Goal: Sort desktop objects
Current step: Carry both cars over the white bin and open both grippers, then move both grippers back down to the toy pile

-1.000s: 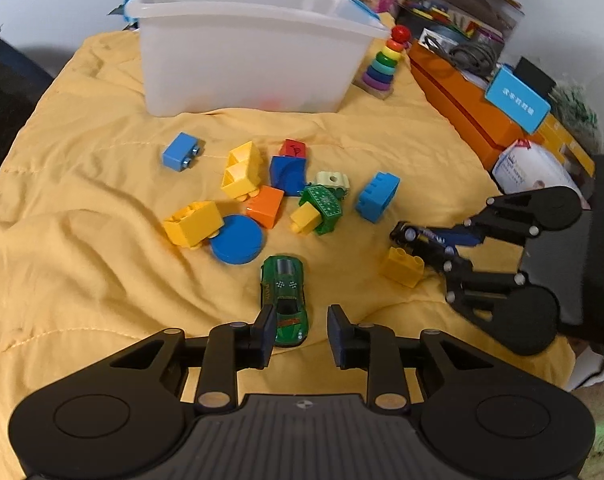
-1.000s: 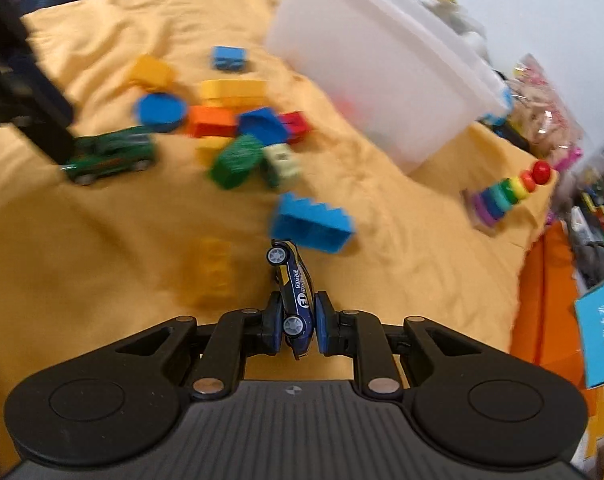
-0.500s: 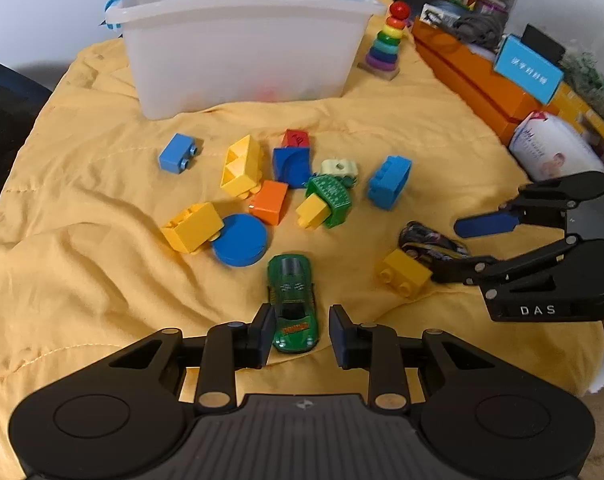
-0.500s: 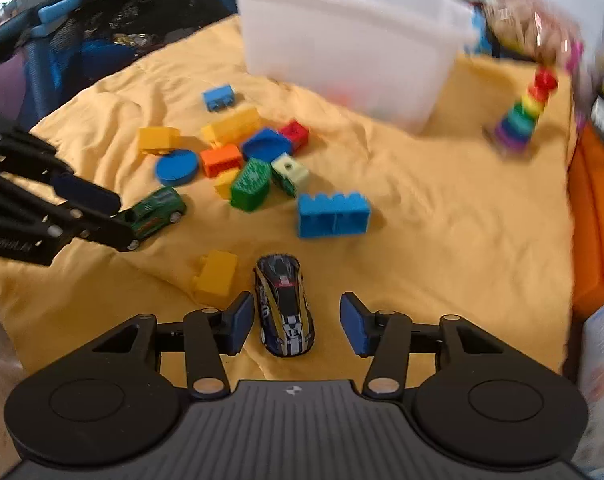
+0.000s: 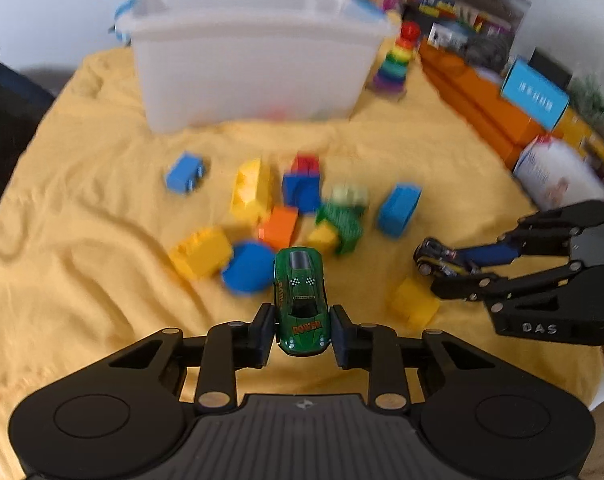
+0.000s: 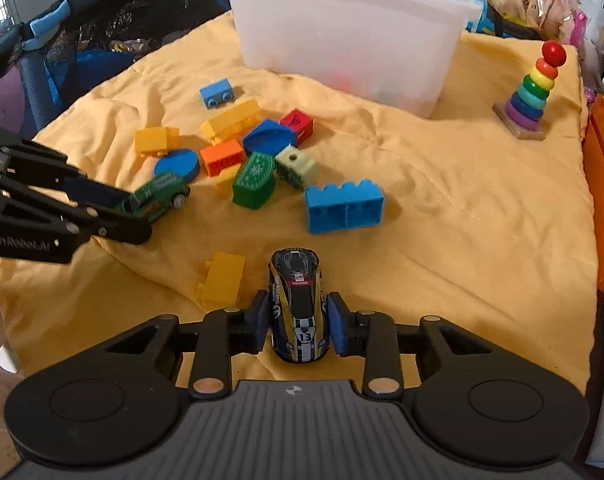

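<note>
My left gripper (image 5: 301, 334) is shut on a green toy car (image 5: 300, 300) and holds it just above the yellow cloth; the car also shows in the right wrist view (image 6: 155, 198). My right gripper (image 6: 298, 330) is shut on a dark blue and gold toy car (image 6: 297, 306) numbered 13; it also shows in the left wrist view (image 5: 436, 258). Several toy bricks lie in a loose pile on the cloth (image 6: 257, 152). A white plastic bin (image 6: 350, 28) stands behind the pile.
A rainbow ring stacker (image 6: 532, 92) stands at the right of the bin. A blue brick (image 6: 344, 206) and a yellow brick (image 6: 221, 278) lie near my right gripper. Orange boxes (image 5: 482, 108) line the right edge. Dark furniture (image 6: 81, 40) sits at the left.
Both grippers have closed on their cars: the left on the green car, which is lifted, the right on the number 13 car after opening half a second ago.
</note>
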The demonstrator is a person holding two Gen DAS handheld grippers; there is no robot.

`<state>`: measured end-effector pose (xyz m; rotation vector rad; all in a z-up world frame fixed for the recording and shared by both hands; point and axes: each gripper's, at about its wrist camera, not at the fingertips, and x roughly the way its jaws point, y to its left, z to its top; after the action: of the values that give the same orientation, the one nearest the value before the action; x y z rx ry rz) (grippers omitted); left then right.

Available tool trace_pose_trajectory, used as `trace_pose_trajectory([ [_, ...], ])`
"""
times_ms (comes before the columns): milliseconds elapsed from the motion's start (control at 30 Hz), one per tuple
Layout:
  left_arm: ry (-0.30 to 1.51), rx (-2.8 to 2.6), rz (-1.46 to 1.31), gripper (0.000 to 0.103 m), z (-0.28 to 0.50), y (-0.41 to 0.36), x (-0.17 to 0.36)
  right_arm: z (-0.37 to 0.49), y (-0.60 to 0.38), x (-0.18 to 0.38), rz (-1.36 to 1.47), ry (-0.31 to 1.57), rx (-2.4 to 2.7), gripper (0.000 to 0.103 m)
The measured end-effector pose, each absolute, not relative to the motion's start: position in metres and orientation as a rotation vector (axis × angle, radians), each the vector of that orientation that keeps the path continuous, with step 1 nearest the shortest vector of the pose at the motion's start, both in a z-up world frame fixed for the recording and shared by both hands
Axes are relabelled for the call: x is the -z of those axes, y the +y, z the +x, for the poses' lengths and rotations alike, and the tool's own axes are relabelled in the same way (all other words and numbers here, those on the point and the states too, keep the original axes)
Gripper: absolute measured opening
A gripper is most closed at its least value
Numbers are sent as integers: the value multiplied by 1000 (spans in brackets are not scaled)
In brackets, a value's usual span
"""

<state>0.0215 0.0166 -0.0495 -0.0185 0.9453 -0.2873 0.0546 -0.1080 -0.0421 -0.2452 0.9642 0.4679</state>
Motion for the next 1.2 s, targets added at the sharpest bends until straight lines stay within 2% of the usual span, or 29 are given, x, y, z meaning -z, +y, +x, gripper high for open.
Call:
trace_pose_trajectory([
  [133,838,279,-47,33,38,23,7,67,-112,18,-220,907,-451,34],
  [300,648,256,-37,33,87,36,-57,100,-113,-38,-189,729,-426,34],
  [433,567,227,0,33,137,42,-80,149,-110,-78,-52,634,-420,34],
  [600,570,174,35,33,188,39,-75,211,-92,-89,-17,612,-366,34],
  [833,727,115,86,33,234,40,-21,256,-69,-61,-28,703,-284,36],
  [900,740,109,81,34,233,44,-14,259,-67,-50,-38,737,-276,41],
  [1067,668,112,-21,40,208,56,-32,241,-68,-57,-46,682,-301,41],
  [1200,616,145,-31,49,171,56,-46,217,-77,-74,-13,633,-341,52],
])
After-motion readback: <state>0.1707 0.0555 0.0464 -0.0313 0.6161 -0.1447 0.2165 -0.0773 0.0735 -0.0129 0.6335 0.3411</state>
